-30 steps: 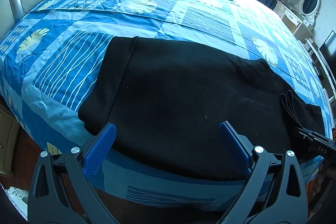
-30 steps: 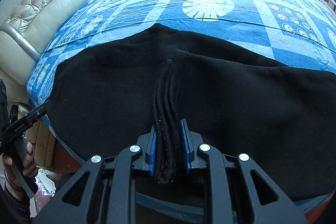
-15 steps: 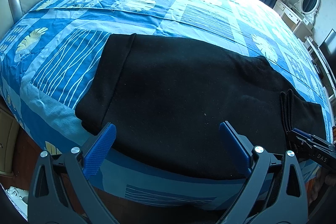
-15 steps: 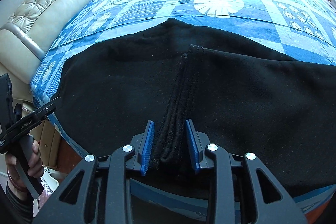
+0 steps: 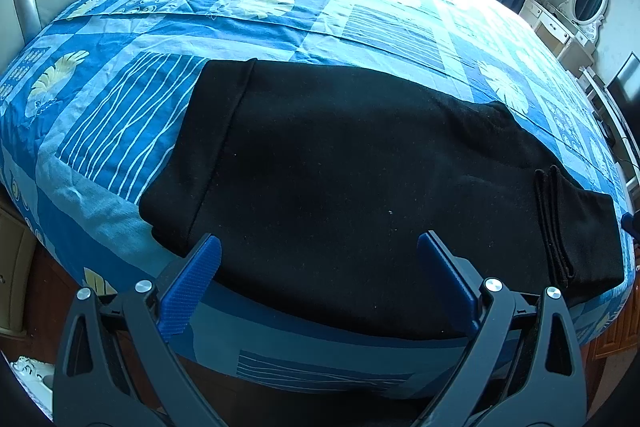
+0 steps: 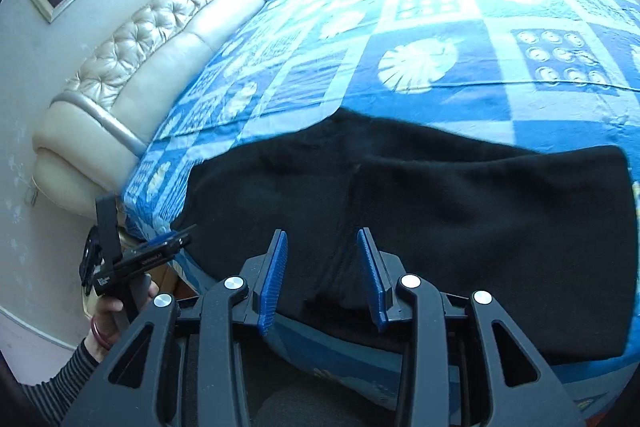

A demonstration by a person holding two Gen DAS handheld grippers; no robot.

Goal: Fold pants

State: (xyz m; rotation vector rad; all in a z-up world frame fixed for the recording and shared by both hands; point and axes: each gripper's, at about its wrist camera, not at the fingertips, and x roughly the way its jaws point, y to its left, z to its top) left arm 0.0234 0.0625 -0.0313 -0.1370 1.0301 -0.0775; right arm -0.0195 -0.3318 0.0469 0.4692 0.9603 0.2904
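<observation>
1. Pants (image 5: 360,187), black, lie flat across the near part of your bed (image 5: 280,27), on the blue patterned cover, with their near edge reaching the bed's rim.
2. One end is folded back over the rest; its ribbed hem (image 5: 554,223) runs as a dark ridge near the right edge of the left wrist view.
3. Your left gripper (image 5: 318,263) hovers above the near edge of the pants with its fingers (image 5: 192,279) spread wide and nothing held between them.
4. Your right gripper (image 6: 322,275) has just been opening; its fingers (image 6: 274,279) now stand partly apart, clear of the cloth, and the hem ridge lies loose below the gap.
5. Your left hand (image 6: 116,311), in a striped sleeve (image 6: 64,375), shows at the lower left of the right wrist view, holding its gripper by the bed's corner beside the padded headboard (image 6: 140,67).
</observation>
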